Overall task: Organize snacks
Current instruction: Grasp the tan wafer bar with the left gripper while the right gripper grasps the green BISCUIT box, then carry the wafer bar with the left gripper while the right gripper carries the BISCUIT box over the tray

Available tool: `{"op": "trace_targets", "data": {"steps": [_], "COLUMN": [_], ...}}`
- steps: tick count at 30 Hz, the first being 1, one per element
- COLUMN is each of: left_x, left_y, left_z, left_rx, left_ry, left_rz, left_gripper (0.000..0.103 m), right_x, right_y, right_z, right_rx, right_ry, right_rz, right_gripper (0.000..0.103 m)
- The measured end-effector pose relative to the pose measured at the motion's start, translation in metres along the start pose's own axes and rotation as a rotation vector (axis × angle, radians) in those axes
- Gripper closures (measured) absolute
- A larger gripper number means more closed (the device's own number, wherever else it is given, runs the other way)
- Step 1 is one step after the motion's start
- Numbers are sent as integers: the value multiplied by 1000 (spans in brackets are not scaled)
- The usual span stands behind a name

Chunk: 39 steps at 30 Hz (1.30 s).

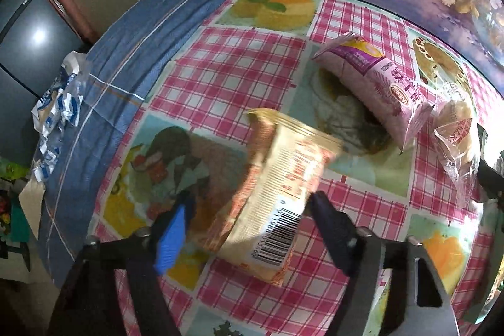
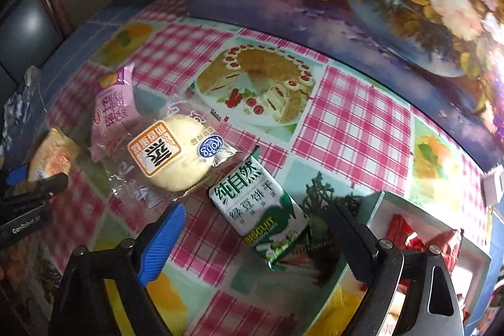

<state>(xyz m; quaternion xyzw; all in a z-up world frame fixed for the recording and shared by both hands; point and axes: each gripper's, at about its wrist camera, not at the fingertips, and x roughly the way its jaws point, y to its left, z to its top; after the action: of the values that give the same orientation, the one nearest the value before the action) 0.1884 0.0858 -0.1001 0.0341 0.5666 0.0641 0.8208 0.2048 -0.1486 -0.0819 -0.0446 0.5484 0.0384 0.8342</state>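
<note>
Meanwhile, a cream snack packet [image 1: 277, 194] was pinched by the left gripper [image 1: 249, 210] above the checked tablecloth [image 1: 239, 59]; the right gripper [image 2: 258, 229] was spread wide around a green biscuit packet [image 2: 261, 210] lying near the white box [image 2: 425, 219].

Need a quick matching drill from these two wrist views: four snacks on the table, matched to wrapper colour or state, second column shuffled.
1. barcoded snack pack
2. Swiss roll pack
3. round bun
4. mung bean biscuit pack

a. green and white wrapper
b. clear wrapper, orange square label
c. between the left hand-held gripper fingers, motion-blurred
d. pink wrapper

Pairs: 1-c, 2-d, 3-b, 4-a
</note>
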Motion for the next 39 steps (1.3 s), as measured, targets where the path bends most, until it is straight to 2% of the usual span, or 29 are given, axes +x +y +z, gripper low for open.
{"op": "trace_targets", "data": {"steps": [2,4,8,11,12,17,29,39], "left_x": [0,-1,0,-1,0,-3,-17,-35], "left_y": [1,0,0,-1,-1,-3,-22,-46], "left_z": [0,1,3,2,3,0,-17,-39], "left_rx": [-6,-7,-12,-19,-23,-40,-44,-30], "left_ry": [-8,-11,-17,-16,-14,-4,23,52], "left_rz": [-12,-2,-4,-1,1,9,12,-14], "left_gripper": [44,47,49,49,49,52,63,65], "right_x": [5,10,20,23,23,24,3,-16], "right_y": [1,1,2,-1,-1,1,18,19], "right_z": [2,4,6,6,6,6,-36,-71], "right_rx": [-11,-17,-35,-28,-24,-3,91,189], "right_ry": [10,19,35,35,35,30,20,20], "right_rz": [-8,-11,-18,-1,1,14,29,49], "right_gripper": [18,21,28,30,34,35,36,38]}}
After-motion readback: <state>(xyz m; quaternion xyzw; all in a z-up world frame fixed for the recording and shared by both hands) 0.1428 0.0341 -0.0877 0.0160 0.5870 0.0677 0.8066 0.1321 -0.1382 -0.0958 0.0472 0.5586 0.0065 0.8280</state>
